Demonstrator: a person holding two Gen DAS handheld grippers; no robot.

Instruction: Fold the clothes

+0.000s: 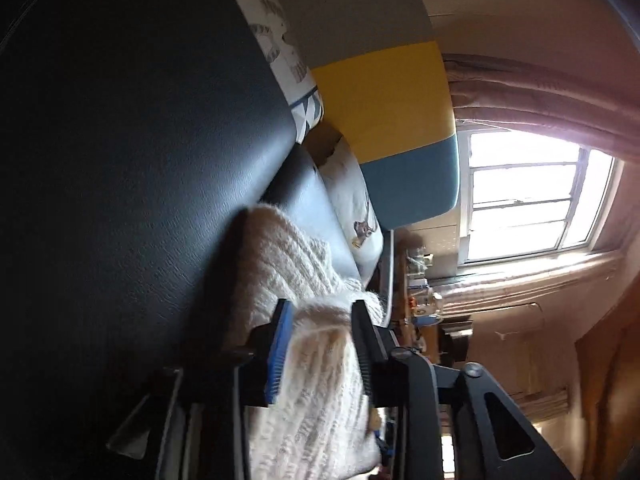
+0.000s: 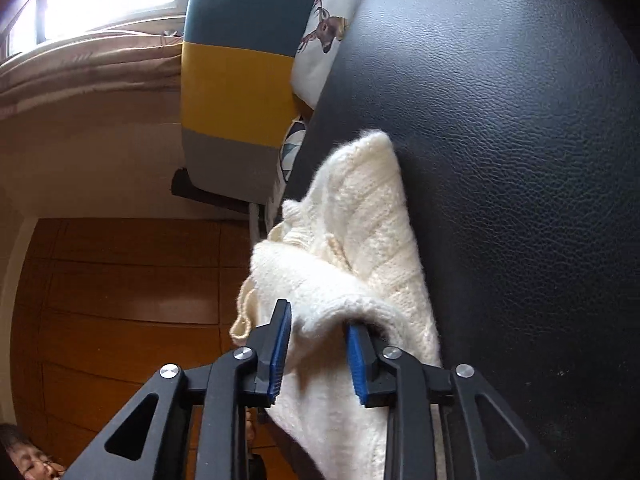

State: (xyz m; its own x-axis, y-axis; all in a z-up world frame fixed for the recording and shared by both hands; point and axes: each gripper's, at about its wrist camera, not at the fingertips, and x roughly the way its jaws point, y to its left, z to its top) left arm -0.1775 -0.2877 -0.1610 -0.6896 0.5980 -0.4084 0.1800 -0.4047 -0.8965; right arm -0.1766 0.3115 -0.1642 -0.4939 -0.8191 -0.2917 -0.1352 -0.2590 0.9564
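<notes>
A cream knitted sweater (image 1: 280,256) lies folded on a black leather seat (image 1: 140,160). My left gripper (image 1: 322,306) is open, its jaws apart, with a fold of the knit lying between them. In the right wrist view the same sweater (image 2: 360,216) rests against the leather seat (image 2: 500,160). Its near edge bunches between the blue pads (image 2: 280,344) of my right gripper (image 2: 318,316), which is open too. A loose yarn loop (image 2: 240,324) hangs off the hem. Both views are rolled sideways.
A grey, yellow and teal striped cushion (image 1: 384,92) (image 2: 240,88) and a deer-print pillow (image 2: 324,32) stand at the back of the seat. Beyond are a bright window (image 1: 528,192), curtains and a wooden wardrobe (image 2: 120,300). A person (image 2: 28,460) shows at the lower left corner.
</notes>
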